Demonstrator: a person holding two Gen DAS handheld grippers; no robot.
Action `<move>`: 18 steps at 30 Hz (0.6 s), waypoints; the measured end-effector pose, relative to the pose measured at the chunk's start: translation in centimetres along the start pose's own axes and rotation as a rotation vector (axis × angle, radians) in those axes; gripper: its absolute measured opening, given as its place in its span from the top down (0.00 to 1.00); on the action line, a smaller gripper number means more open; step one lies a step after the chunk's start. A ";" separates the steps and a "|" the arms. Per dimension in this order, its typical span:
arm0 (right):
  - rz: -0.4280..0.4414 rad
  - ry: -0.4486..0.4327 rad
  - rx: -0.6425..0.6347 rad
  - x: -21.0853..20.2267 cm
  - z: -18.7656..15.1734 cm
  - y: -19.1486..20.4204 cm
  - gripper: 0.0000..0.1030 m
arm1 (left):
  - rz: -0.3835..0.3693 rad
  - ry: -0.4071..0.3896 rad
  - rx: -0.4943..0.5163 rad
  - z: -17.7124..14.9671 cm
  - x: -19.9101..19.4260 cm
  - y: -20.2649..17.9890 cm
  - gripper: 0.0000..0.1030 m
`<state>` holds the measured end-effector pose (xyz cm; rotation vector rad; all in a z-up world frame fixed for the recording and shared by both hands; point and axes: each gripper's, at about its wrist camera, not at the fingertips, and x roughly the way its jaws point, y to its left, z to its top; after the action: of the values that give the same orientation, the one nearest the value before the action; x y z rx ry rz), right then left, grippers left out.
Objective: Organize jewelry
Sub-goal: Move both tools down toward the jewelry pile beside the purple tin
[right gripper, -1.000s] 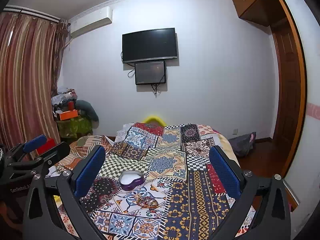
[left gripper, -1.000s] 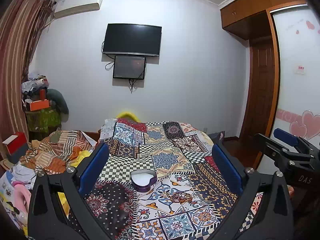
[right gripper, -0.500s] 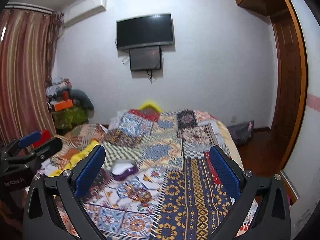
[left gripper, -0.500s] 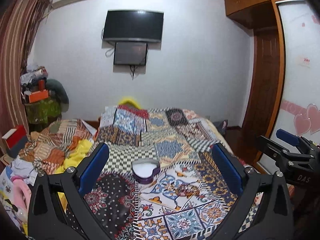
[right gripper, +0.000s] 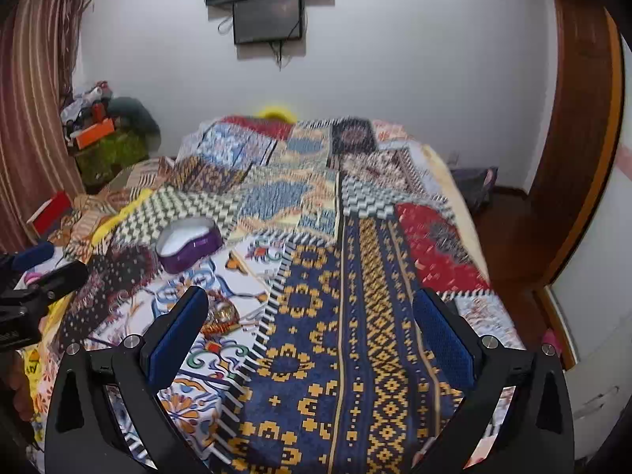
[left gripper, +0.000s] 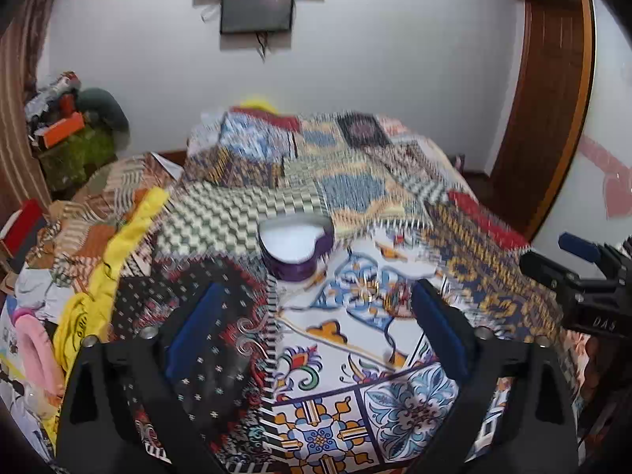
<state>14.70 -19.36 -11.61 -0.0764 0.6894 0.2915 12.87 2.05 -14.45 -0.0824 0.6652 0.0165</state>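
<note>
Left wrist view is pretty smeared, so the jewelry at center right is just a gold-red blur, partly behind the left gripper, jaws spread wide and empty. It lies on the patchwork bedspread near a purple heart-shaped box with white lining. Right gripper also gapes wide; bangles sit lower left, just beside its left finger.
</note>
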 end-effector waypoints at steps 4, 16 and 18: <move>0.044 0.038 -0.003 1.2 -0.1 0.2 0.08 | -0.038 0.066 0.016 -0.9 2.1 -0.6 0.20; 0.134 0.136 -0.078 4.8 0.3 1.8 0.45 | -0.170 0.180 0.026 0.5 6.6 -1.0 0.61; 0.154 0.157 -0.075 5.3 0.4 1.6 0.48 | -0.196 0.218 0.033 0.7 7.6 -0.8 0.68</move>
<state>18.39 -16.48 -14.63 -0.1194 0.8424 0.4628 19.33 1.21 -18.58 -0.1188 0.8721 -0.1944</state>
